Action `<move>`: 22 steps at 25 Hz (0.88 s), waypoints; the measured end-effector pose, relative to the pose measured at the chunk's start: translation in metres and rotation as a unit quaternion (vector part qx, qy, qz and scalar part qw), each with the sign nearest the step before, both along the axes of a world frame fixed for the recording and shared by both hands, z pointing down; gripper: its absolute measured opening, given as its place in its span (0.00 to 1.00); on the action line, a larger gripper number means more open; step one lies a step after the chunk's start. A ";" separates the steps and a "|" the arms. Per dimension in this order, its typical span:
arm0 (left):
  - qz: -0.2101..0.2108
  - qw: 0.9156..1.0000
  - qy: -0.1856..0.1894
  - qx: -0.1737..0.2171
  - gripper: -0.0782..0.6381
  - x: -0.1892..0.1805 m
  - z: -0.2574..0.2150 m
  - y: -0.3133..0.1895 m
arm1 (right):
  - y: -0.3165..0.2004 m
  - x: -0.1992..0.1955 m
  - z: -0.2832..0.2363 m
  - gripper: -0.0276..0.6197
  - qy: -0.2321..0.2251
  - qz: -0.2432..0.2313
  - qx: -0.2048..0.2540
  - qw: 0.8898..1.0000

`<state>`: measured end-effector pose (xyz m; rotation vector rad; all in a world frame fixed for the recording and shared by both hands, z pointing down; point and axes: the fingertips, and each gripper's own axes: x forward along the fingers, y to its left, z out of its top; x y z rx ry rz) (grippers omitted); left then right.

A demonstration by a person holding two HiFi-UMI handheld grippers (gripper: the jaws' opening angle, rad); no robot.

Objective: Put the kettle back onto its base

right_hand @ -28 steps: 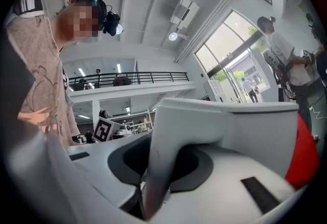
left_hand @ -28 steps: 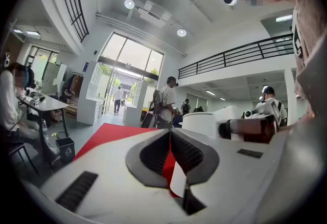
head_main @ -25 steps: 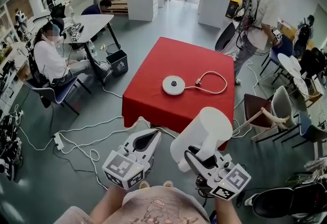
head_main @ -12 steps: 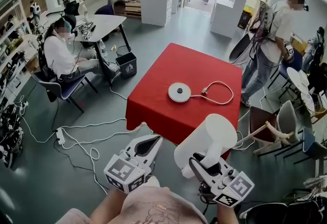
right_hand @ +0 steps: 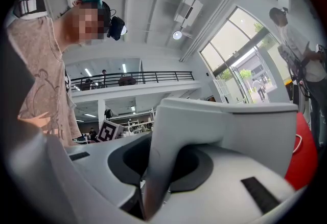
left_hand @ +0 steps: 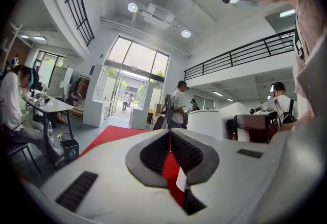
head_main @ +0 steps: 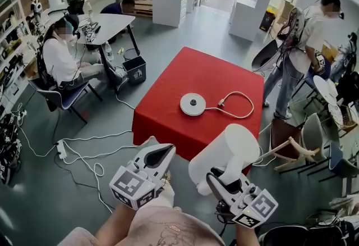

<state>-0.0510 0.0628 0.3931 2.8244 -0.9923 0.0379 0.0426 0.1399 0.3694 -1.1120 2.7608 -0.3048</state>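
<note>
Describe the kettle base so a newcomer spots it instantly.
Find the red table mid-room. On it lies the base, a flat white disc with a dark centre. Its only neighbour is the looped white cord trailing right.

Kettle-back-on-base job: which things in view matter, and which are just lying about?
Job: white plastic kettle, held in the right hand-held gripper; round white kettle base; red-clothed square table.

Lying about: black bin; white power strip on the floor; white desk at the back.
</note>
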 end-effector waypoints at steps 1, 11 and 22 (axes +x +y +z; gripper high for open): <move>0.000 1.000 0.001 0.000 0.10 0.000 0.001 -0.004 | -0.003 0.001 0.000 0.21 0.000 0.002 0.000 1.000; 0.009 1.000 0.005 -0.009 0.10 0.009 0.005 -0.048 | -0.044 0.010 0.000 0.21 -0.006 0.006 0.000 1.000; 0.025 0.999 0.008 -0.023 0.10 0.022 0.011 -0.131 | -0.123 0.018 0.001 0.21 -0.010 0.010 -0.005 1.000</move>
